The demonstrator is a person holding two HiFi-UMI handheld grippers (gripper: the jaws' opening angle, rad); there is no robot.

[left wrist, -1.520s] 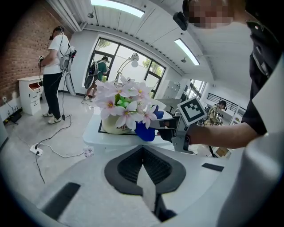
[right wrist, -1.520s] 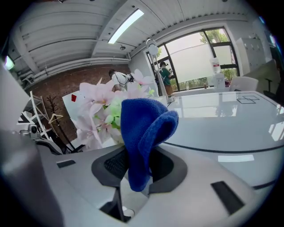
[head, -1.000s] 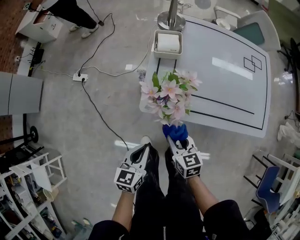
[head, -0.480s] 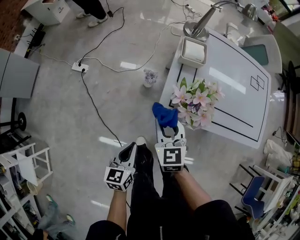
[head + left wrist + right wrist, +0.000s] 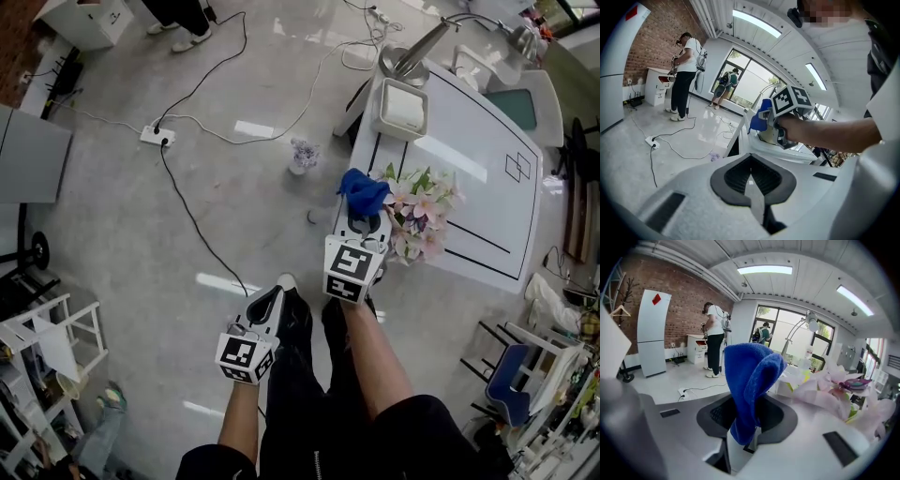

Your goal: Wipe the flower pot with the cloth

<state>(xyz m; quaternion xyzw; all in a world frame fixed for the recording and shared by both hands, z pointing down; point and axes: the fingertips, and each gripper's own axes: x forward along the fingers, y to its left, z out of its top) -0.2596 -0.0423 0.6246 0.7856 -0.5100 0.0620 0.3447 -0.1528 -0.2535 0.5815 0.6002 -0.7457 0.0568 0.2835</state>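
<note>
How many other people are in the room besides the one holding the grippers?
2. One person stands at the white cabinet by the brick wall; a second person stands at the window. Others may be hidden.

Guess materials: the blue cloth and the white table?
The cloth looks like microfibre or terry: matte, fuzzy nap. The table looks like glossy white laminate or painted board, can't tell which: it mirrors the lights.
</note>
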